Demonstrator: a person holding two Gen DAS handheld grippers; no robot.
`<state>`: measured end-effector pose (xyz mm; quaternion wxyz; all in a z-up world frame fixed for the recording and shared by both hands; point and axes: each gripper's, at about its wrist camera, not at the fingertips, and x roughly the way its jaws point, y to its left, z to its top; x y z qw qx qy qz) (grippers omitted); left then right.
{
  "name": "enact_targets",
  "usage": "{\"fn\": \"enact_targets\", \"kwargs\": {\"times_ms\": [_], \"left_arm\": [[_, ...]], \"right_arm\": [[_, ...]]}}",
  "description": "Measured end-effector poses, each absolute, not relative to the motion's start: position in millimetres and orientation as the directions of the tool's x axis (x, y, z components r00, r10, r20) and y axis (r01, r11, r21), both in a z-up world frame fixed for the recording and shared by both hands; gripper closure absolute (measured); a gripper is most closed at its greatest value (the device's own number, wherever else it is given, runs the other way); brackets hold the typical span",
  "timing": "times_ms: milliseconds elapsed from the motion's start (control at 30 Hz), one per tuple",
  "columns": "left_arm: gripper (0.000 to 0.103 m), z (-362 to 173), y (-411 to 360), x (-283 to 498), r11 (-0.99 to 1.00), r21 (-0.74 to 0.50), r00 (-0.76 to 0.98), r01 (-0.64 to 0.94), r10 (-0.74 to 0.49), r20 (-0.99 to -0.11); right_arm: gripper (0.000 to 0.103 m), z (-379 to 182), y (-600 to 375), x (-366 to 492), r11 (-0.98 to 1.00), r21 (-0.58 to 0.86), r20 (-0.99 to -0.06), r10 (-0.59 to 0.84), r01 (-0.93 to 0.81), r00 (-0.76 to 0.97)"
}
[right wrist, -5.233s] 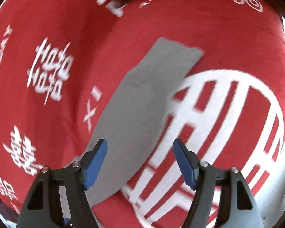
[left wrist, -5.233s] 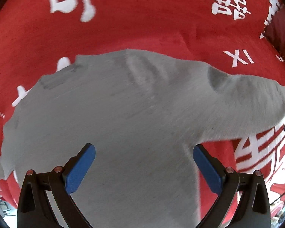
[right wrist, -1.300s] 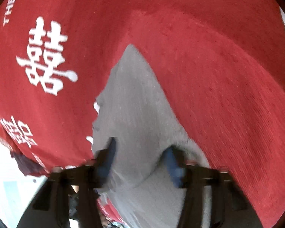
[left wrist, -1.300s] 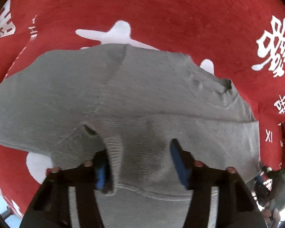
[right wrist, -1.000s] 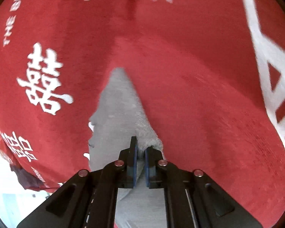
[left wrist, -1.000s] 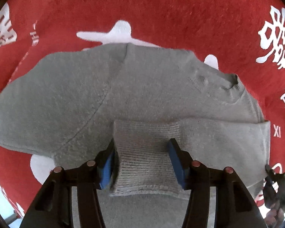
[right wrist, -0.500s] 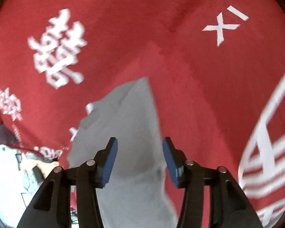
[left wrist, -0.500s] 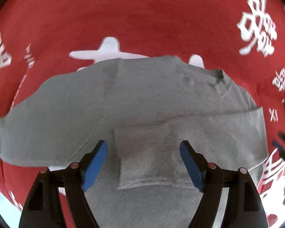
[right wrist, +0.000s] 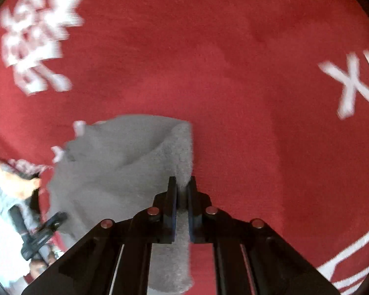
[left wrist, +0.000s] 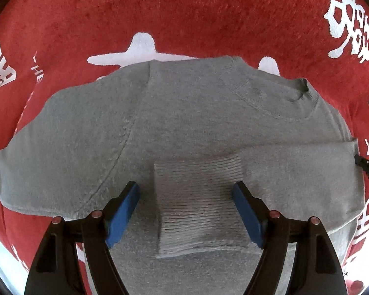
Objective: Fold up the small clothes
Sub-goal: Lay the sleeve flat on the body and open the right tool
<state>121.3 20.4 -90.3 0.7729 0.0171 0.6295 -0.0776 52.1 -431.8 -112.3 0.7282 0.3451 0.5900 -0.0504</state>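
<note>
Left gripper point(left wrist: 185, 211) spread wide above grey sweater point(left wrist: 184, 113), ribbed cuff point(left wrist: 199, 204) between, untouched. Right gripper point(right wrist: 181, 186), jaws just closing, clamped on sweater's fold edge at 6 o'clock.

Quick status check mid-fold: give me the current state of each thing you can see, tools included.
grey sweater: lying flat on the cloth, one sleeve folded across the body.
ribbed cuff: resting on the sweater's front, released, between the open pads.
left tool: open, holding nothing.
right tool: jaws just closed, shut on the sweater's folded edge.
red cloth: spread under the sweater, white print showing.
</note>
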Motion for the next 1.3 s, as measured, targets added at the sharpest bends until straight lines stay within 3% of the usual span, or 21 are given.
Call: {"fn": "enact_targets", "kwargs": {"times_ms": [100,267,367,400,533,567,633,667,700,867,1033,1067,1133,1167,1200,1267,1300], "left_arm": [[0.024,-86,31,120,0.98,-0.114,0.189,0.164,-0.145,-0.971],[0.024,-84,43,119,0.953,-0.199,0.143,0.228,-0.235,-0.961],[0.026,-83,49,121,0.94,-0.234,0.124,0.249,-0.27,-0.955],[0.035,-84,51,121,0.936,-0.245,0.115,0.251,-0.281,-0.953],[0.053,-86,49,123,0.933,-0.262,0.086,0.245,-0.29,-0.953],[0.066,-87,46,122,0.931,-0.268,0.076,0.248,-0.295,-0.953],[0.075,-85,47,117,0.925,-0.286,0.064,0.252,-0.31,-0.948],[0.091,-84,46,118,0.92,-0.298,0.066,0.255,-0.324,-0.944],[0.094,-81,46,119,0.915,-0.311,0.069,0.256,-0.338,-0.939],[0.094,-53,49,130,0.921,-0.283,0.195,0.269,-0.339,-0.92],[0.094,-74,51,124,0.947,-0.132,0.162,0.293,-0.185,-0.969],[0.092,-75,53,120,0.95,-0.115,0.161,0.292,-0.167,-0.973],[0.06,-73,59,112,0.96,-0.095,0.166,0.265,-0.142,-0.976],[0.02,-72,62,109,0.967,-0.08,0.169,0.244,-0.124,-0.978],[0.006,-68,65,106,0.975,-0.055,0.183,0.216,-0.096,-0.978],[0.006,-62,71,99,0.981,-0.046,0.196,0.188,-0.083,-0.977],[0.006,-60,72,97,0.983,-0.052,0.184,0.174,-0.084,-0.979]], "right_arm": [[0.087,-99,-426,42,0.765,0.414,-0.904,0.282,0.494,0.322],[0.087,-60,-388,28,0.834,0.354,-0.914,0.211,0.424,0.347],[0.087,-41,-352,30,0.869,0.367,-0.899,0.239,0.331,0.368],[0.086,-46,-332,30,0.875,0.376,-0.902,0.269,0.305,0.338],[0.086,-84,-293,26,0.886,0.35,-0.932,0.295,0.304,0.212],[0.086,-92,-289,24,0.881,0.348,-0.934,0.298,0.32,0.195],[0.086,-94,-286,21,0.866,0.365,-0.926,0.299,0.341,0.231],[0.086,-94,-288,18,0.86,0.372,-0.924,0.305,0.35,0.233],[0.086,-93,-291,14,0.852,0.38,-0.92,0.311,0.359,0.236],[0.086,-82,-309,9,0.874,0.357,-0.929,0.299,0.329,0.217],[0.086,-85,-308,8,0.869,0.356,-0.931,0.3,0.342,0.209],[0.086,-85,-308,8,0.871,0.356,-0.931,0.301,0.339,0.206],[0.086,-84,-306,8,0.876,0.351,-0.934,0.3,0.33,0.196],[0.085,-83,-303,9,0.88,0.345,-0.936,0.297,0.327,0.191],[0.085,-82,-302,9,0.883,0.341,-0.938,0.294,0.324,0.186],[0.081,-77,-298,6,0.889,0.334,-0.94,0.29,0.313,0.181],[0.073,-72,-295,5,0.893,0.332,-0.94,0.289,0.303,0.179]]}}
